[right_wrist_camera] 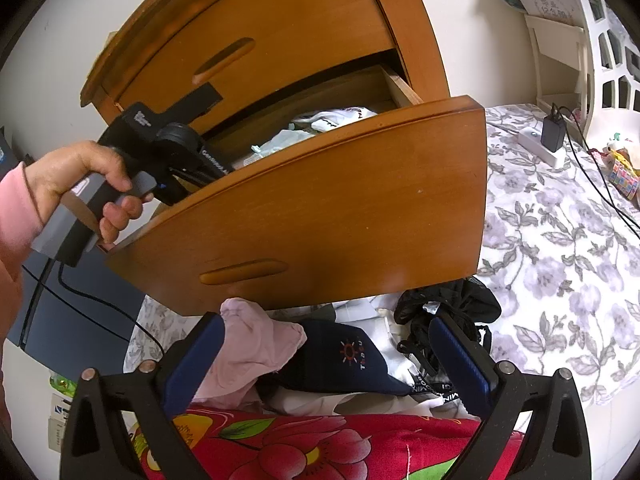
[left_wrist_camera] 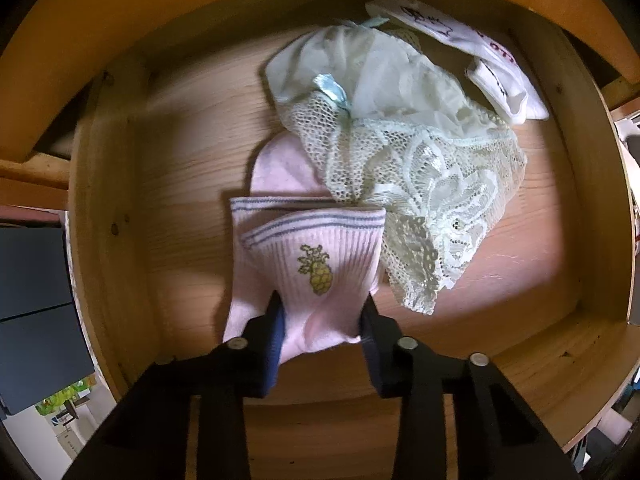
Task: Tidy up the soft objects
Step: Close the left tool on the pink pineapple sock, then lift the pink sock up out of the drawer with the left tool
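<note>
Looking straight down into the wooden drawer [left_wrist_camera: 180,160], my left gripper [left_wrist_camera: 323,312] is shut on a pink sock [left_wrist_camera: 308,256] with a pineapple print, which bunches between the two fingers. A pale lace garment [left_wrist_camera: 420,184] lies beside the sock, partly over its far end. White printed socks [left_wrist_camera: 500,72] sit in the far right corner. In the right wrist view my right gripper [right_wrist_camera: 328,360] stands open over a pile of clothes: a pink garment [right_wrist_camera: 256,344], a navy one [right_wrist_camera: 344,356] and a black one [right_wrist_camera: 448,304]. Nothing is pinched between its fingers.
The drawer front [right_wrist_camera: 340,208] juts out above the pile. A hand [right_wrist_camera: 80,176] with a pink sleeve holds the left gripper's body [right_wrist_camera: 160,148] over the drawer. A red floral cloth [right_wrist_camera: 320,448] lies nearest. A floral bedsheet [right_wrist_camera: 560,260] with a charger [right_wrist_camera: 552,132] spreads right.
</note>
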A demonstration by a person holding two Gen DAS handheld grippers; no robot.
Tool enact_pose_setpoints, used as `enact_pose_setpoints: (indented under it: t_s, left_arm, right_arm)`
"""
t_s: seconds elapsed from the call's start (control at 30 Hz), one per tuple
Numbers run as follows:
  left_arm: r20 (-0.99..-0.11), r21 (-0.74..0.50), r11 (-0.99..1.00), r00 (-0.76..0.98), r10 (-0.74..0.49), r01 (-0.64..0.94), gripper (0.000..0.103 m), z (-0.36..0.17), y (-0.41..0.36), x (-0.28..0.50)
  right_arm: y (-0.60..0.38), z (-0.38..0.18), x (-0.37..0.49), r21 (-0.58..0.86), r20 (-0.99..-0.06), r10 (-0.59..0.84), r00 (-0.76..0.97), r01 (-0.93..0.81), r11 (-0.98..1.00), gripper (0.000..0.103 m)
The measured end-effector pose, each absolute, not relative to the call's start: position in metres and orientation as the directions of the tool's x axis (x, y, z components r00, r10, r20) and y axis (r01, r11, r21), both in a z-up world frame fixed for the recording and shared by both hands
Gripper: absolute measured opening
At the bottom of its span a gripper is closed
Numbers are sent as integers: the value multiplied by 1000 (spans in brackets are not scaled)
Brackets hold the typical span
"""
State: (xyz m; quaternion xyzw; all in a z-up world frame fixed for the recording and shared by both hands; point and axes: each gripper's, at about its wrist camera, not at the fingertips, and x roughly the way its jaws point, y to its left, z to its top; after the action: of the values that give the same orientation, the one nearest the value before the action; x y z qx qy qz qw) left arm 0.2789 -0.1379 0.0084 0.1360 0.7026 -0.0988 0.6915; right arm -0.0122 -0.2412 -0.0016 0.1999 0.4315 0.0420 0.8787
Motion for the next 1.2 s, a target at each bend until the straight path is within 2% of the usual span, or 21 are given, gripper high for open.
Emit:
enact_pose_setpoints:
  t_s: [0.07,0.17,0.53,0.67,0.83,1.2]
  left_arm:
    - [-999,45,946,6,45,322,26,12,-131,277]
    - [-999,44,947,30,36,319,21,5,-120,274]
    - [-986,-39,968,149,-78,250,18,41,-76,261]
    - [-969,-32,968,231,-92,248,18,62,-62,246]
    - [-916,-99,971,362,-173,216,18,85,-44,222]
    - [-768,-180,962,581,-268,206,18,149,-20,169]
  right_arm:
    - [-241,-2,-13,386,-742,244,624,100,917,103]
    - [-241,-1,-13,383,-742,240,626,102,918,103]
    - [-240,-1,-14,370,-747,226,625,110,922,103]
    - [-239,-1,-14,364,-750,219,624,112,925,103]
    - [-238,-1,-14,356,-754,212,622,116,927,103]
    - [-235,1,-14,329,-762,185,620,124,936,103]
